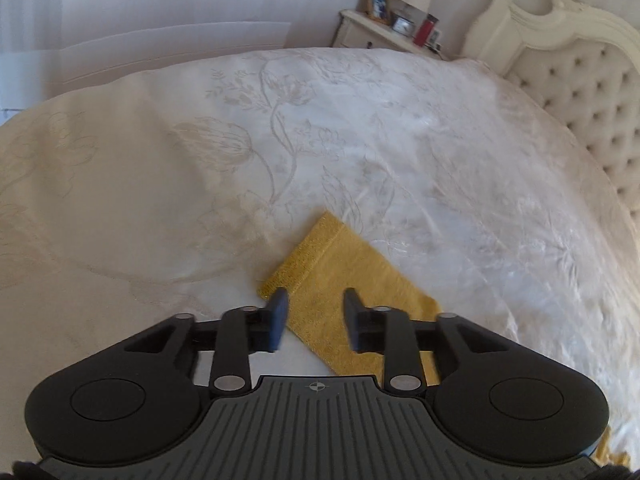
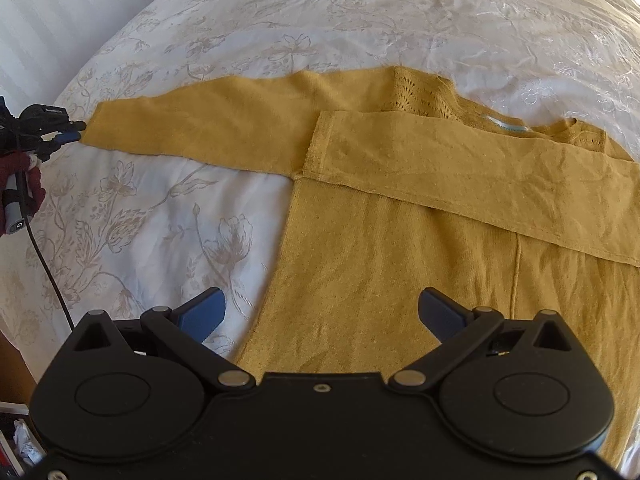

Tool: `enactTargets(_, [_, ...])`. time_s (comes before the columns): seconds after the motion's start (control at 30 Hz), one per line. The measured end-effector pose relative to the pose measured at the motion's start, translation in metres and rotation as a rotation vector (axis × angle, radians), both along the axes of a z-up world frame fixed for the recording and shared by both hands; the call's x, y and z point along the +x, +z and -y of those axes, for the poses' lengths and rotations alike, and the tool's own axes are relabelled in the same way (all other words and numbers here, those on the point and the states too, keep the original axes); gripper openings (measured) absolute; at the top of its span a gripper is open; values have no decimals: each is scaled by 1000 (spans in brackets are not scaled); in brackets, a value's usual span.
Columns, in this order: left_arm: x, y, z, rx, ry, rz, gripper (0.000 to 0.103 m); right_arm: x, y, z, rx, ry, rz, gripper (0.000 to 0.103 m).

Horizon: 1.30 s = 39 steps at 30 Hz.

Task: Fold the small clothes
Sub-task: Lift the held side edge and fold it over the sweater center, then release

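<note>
A mustard yellow knit sweater [image 2: 400, 248] lies flat on the white floral bedspread [image 2: 160, 216]. One sleeve [image 2: 460, 164] is folded across its chest; the other sleeve [image 2: 192, 128] stretches out to the left. In the left wrist view, my left gripper [image 1: 316, 316] is open just above that outstretched sleeve's ribbed cuff [image 1: 316, 256]. It also shows in the right wrist view [image 2: 76, 130] at the cuff's end. My right gripper [image 2: 320, 312] is open and empty, hovering over the sweater's lower left body.
A tufted cream headboard [image 1: 580, 80] stands at the right. A bedside table [image 1: 384, 36] with a lamp, photo frames and a red object stands beyond the bed. A black cable [image 2: 48, 272] hangs from the left gripper. The bed's edge curves at the left.
</note>
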State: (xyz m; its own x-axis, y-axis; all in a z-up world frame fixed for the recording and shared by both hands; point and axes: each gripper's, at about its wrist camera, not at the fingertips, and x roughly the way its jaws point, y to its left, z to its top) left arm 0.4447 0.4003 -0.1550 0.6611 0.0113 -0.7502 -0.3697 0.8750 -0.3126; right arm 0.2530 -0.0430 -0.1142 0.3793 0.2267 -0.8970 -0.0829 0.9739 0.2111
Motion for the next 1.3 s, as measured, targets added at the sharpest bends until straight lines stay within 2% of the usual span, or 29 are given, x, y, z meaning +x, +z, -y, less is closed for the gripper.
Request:
enactTargets(0.07, [2, 0, 2, 10, -29, 8, 45, 0, -2, 0, 0, 2, -6, 102])
enactTargets(0.23, [21, -9, 3, 69, -64, -57, 59, 1, -3, 0, 0, 0, -17, 102])
enactTargets(0.3, [32, -12, 2, 103, -75, -85, 61, 2, -4, 0, 1, -5, -20, 102])
enactTargets(0.43, [51, -21, 1, 120, -119, -150, 62, 5, -6, 1, 1, -12, -31, 102])
enactTargets(0.47, [55, -23, 1, 122, -137, -156, 64, 6, -7, 1, 1, -13, -34, 102])
enactTargets(0.53, [61, -28, 1, 109, -184, -163, 75, 8, -9, 1, 2, -16, -40, 102])
enactTargets(0.63, [69, -34, 5, 115, -262, -177, 82, 10, -12, -1, 0, -12, -51, 102])
enactTargets(0.73, [73, -35, 13, 120, -332, -182, 82, 13, -14, -4, -7, 0, -60, 102])
enactTargets(0.77, [74, -34, 15, 111, -356, -177, 80, 13, -14, -5, -9, 6, -61, 102])
enactTargets(0.8, [73, -33, 16, 90, -378, -166, 56, 13, -14, -5, -11, 11, -62, 102])
enactTargets(0.83, [72, -32, 17, 51, -398, -158, 17, 13, -15, -6, -14, 18, -62, 102])
enactTargets(0.87, [72, -33, 16, 6, -405, -163, 7, 13, -14, -6, -16, 24, -62, 102])
enactTargets(0.9, [71, -32, 17, -29, -403, -161, 8, 12, -14, -7, -17, 30, -61, 102])
enactTargets(1.0, [64, -21, 23, -63, -390, -134, 8, 9, -14, -6, -19, 40, -56, 102])
enactTargets(1.07, [57, -10, 28, -129, -371, -99, 8, 6, -13, -3, -14, 42, -52, 102])
enactTargets(1.3, [40, 52, 74, -338, -403, 52, 8, -10, -14, 10, 11, 46, -31, 102])
